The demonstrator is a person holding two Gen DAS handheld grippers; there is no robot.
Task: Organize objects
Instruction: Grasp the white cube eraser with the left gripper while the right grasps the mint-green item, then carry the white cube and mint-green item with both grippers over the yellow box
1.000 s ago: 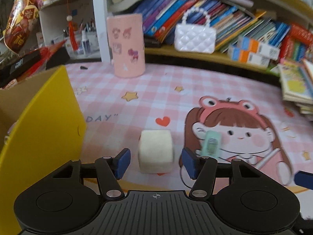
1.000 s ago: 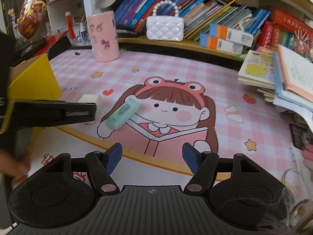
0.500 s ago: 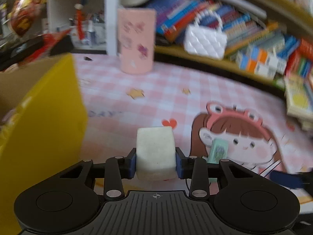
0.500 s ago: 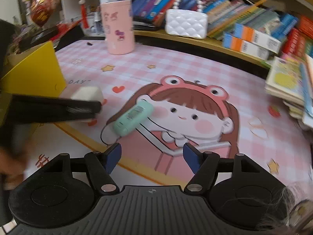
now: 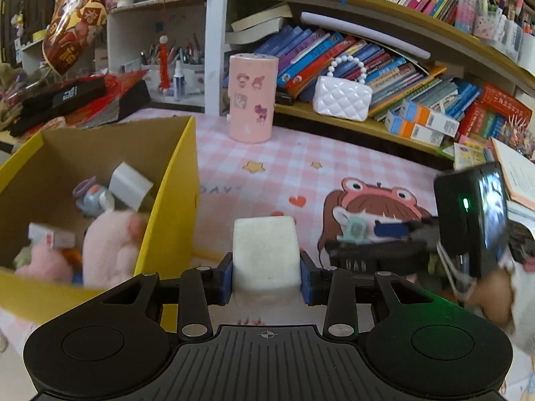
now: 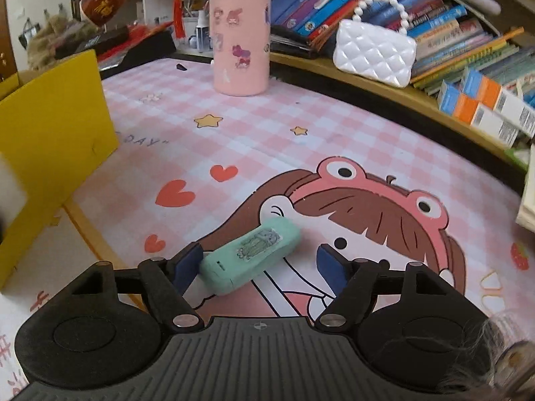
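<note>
My left gripper [image 5: 266, 275] is shut on a cream-white foam block [image 5: 265, 254] and holds it above the mat, just right of the open yellow cardboard box [image 5: 177, 180]. The box holds a pink plush toy [image 5: 110, 244] and other small items. My right gripper [image 6: 259, 267] is open, its blue pads on either side of a mint-green flat case [image 6: 250, 255] that lies slantwise on the cartoon mat. The right gripper also shows in the left wrist view [image 5: 374, 234], at the green case [image 5: 356, 229].
A pink cylindrical holder [image 6: 239, 38] stands at the back of the pink checked mat [image 6: 267, 127]. A white quilted purse [image 6: 374, 51] sits on the low bookshelf. The yellow box [image 6: 50, 127] is left of the right gripper. Stacked books [image 5: 515, 173] lie at right.
My left gripper closed on the foam block and lifted it, so the box's inside now shows. My right gripper moved forward until its open pads straddle the green case.
</note>
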